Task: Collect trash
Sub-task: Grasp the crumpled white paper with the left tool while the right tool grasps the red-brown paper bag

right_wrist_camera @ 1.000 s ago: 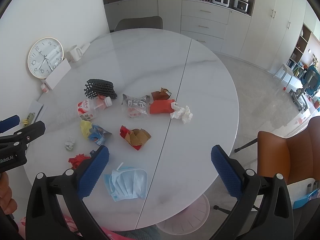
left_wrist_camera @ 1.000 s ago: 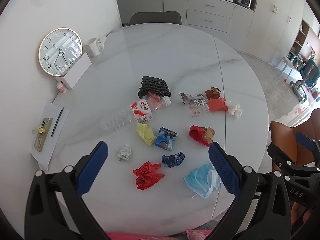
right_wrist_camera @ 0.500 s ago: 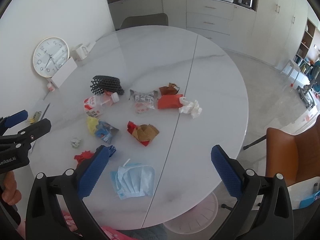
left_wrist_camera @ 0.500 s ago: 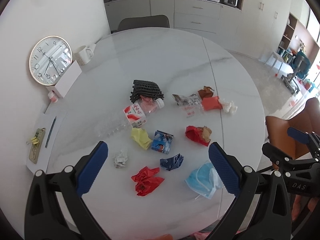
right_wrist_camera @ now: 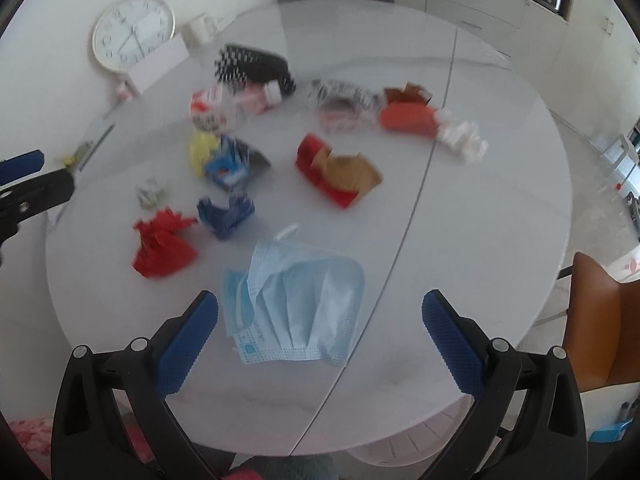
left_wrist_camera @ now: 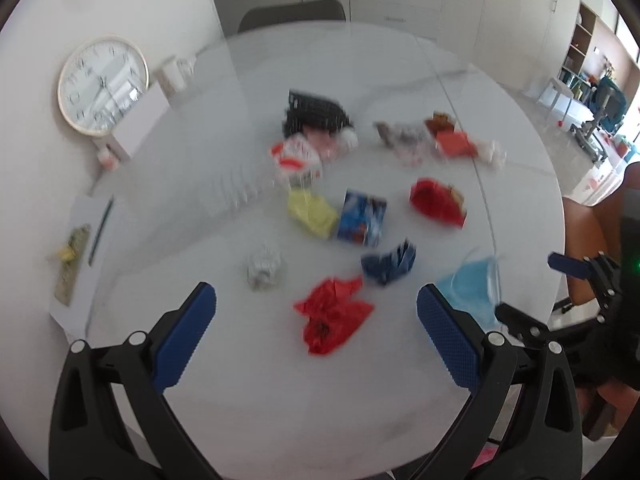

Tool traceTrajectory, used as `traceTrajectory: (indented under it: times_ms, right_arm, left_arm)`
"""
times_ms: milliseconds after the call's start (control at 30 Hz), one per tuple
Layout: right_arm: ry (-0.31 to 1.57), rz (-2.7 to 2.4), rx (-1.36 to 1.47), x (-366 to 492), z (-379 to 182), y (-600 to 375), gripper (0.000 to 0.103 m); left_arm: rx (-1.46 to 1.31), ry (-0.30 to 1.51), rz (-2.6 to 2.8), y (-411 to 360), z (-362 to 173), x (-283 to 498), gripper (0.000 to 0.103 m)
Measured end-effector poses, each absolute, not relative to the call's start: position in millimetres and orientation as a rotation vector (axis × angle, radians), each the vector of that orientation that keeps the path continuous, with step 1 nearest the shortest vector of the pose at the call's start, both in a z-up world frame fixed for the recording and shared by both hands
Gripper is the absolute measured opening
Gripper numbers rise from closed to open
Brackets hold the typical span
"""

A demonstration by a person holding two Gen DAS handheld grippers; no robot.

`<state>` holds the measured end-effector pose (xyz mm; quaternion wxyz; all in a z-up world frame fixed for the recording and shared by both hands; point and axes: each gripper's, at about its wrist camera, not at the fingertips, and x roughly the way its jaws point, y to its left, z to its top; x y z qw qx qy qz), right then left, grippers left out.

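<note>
The right hand-held gripper [right_wrist_camera: 320,330] is seen with its jaws spread wide and nothing between them, poised above the near edge of the surface [right_wrist_camera: 480,208]. Directly ahead of it, and nearest of all the litter, a blue mask [right_wrist_camera: 298,312] lies flat. The left hand-held gripper [left_wrist_camera: 316,326] is likewise held wide apart and empty, and just beyond its fingers a red wrapper [left_wrist_camera: 332,316] is found, with a white wad [left_wrist_camera: 264,268] to the far left of it and a navy scrap [left_wrist_camera: 388,264] to the far right. Farther out, a yellow scrap [left_wrist_camera: 310,212], a blue packet [left_wrist_camera: 362,218] and a red carton [left_wrist_camera: 438,200] are scattered across the middle, and at the far side a bottle [left_wrist_camera: 296,160], a black mesh [left_wrist_camera: 314,114] and more wrappers are grouped. A clock [left_wrist_camera: 102,86], a mug and stationery at the left are judged not to be trash. No bin is identified with certainty, though a pinkish rim is glimpsed under the near edge in the right view. The step in hand is judged to be the approach to a first pick, nothing having been collected yet. Next, the right jaws would need to be lowered astride the mask and closed on a raised fold, since a flat sheet offers little to pinch.
</note>
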<state>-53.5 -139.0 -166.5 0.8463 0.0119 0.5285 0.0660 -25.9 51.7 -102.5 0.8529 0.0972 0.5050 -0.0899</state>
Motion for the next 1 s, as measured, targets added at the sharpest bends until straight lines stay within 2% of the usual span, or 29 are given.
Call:
traceTrajectory:
  times_ms: [133, 300, 533, 733, 800, 900, 967, 1000]
  right_arm:
    - [1.118, 0.148, 0.033, -52.3, -173.8, -135.0, 0.101]
    - [1.072, 0.141, 0.066, -44.7, -154.8, -142.0, 0.101]
    - [1.056, 0.074, 0.057, 8.2, -151.0, -153.5, 0.101]
    - [1.094, 0.101, -0.005, 60.2, -181.5, -139.3, 0.097]
    - [1.108, 0.103, -0.048, 72.1, -194.1, -133.7, 0.093]
    - [1.141, 0.103, -0.058, 84.9, -209.8, -133.7, 0.081]
    - [1.163, 0.105, -0.053, 88.8, -216.8, -135.7, 0.063]
    - [1.179, 0.109, -0.050, 90.5, -220.7, -136.9, 0.056]
  left_arm:
    - [0.218, 1.094, -0.190, 58.7, -123.6, -32.9, 0.097]
    - [0.180, 1.104, -0.212, 64.8, -132.9, -22.3, 0.096]
    - [0.251, 1.072, -0.276, 64.5, -146.5, 18.3, 0.096]
    - [0.244, 1.130, -0.327, 97.6, -172.3, 51.0, 0.085]
    - [0.256, 1.149, -0.340, 103.7, -183.2, 57.8, 0.084]
    - [0.284, 1.160, -0.350, 103.1, -199.2, 67.5, 0.079]
    - [0.284, 1.176, -0.356, 101.4, -209.0, 74.3, 0.072]
    - [0.280, 1.188, -0.352, 99.4, -215.7, 79.0, 0.064]
